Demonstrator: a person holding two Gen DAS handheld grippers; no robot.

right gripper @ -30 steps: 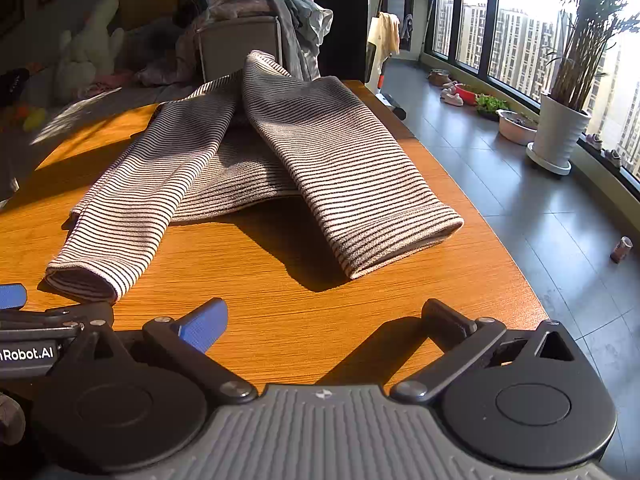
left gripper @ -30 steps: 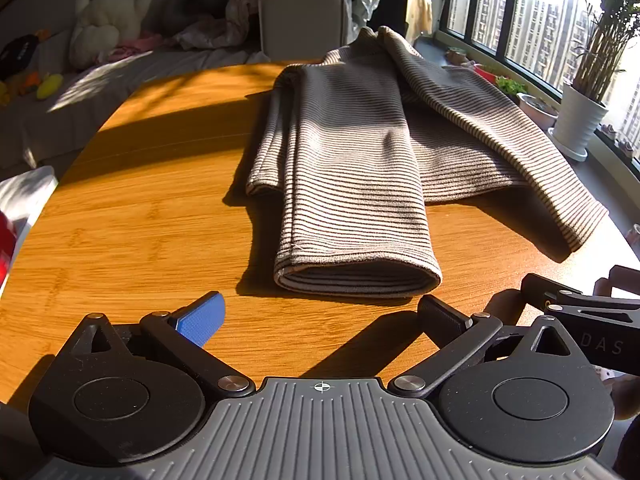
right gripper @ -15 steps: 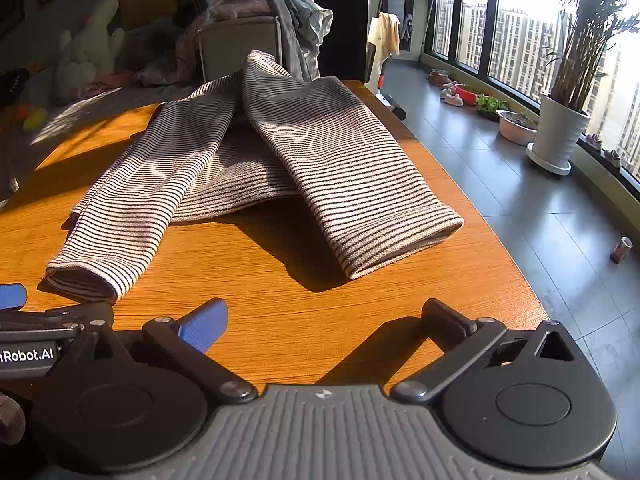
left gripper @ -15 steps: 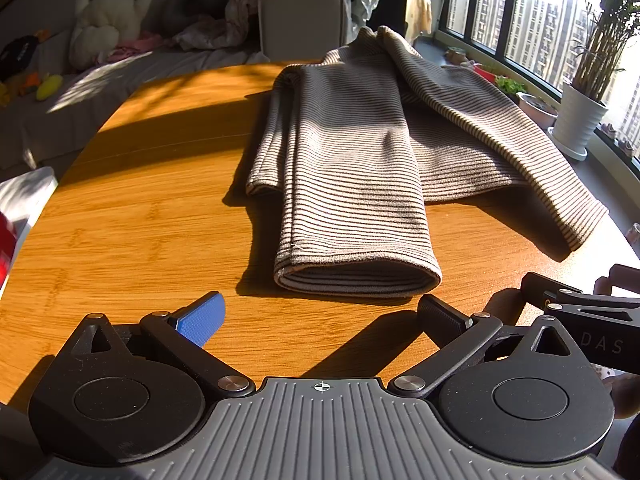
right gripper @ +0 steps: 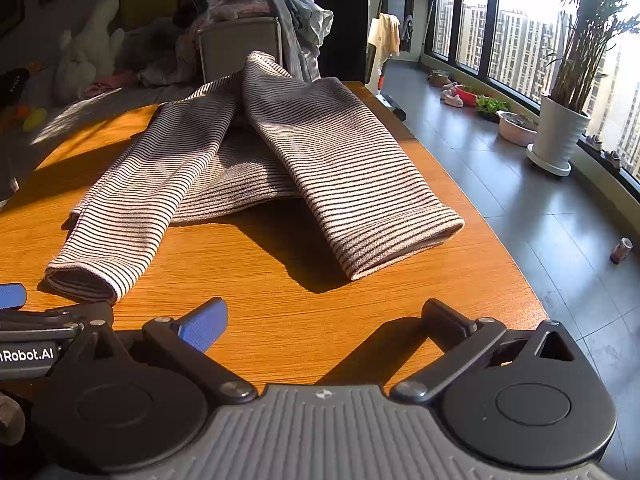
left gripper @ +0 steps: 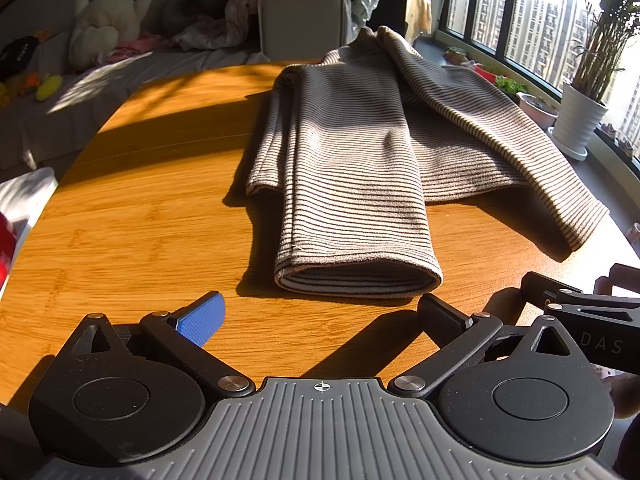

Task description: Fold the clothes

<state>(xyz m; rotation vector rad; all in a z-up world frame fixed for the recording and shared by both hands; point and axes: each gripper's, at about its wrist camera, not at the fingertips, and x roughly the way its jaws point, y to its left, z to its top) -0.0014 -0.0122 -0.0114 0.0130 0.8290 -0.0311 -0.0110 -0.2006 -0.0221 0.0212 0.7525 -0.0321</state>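
A brown-and-white striped sweater (left gripper: pixel 360 152) lies on the round wooden table (left gripper: pixel 140 200), both sleeves stretched toward me. In the left wrist view the left sleeve cuff (left gripper: pixel 356 276) rests just beyond my left gripper (left gripper: pixel 320 314), which is open and holds nothing. In the right wrist view the same sweater (right gripper: pixel 256 152) spreads ahead; its right sleeve cuff (right gripper: pixel 404 244) lies a little beyond my right gripper (right gripper: pixel 326 318), open and empty. The right gripper's body (left gripper: pixel 580 308) shows at the right edge of the left wrist view, and the left gripper's body (right gripper: pixel 36 336) at the left edge of the right wrist view.
A grey box (left gripper: pixel 300 20) heaped with clothes stands behind the table. A bed with a white plush toy (left gripper: pixel 104 24) lies at the back left. The table's right edge (right gripper: pixel 500 240) drops to a dark floor; a potted plant (right gripper: pixel 560 132) stands by the window.
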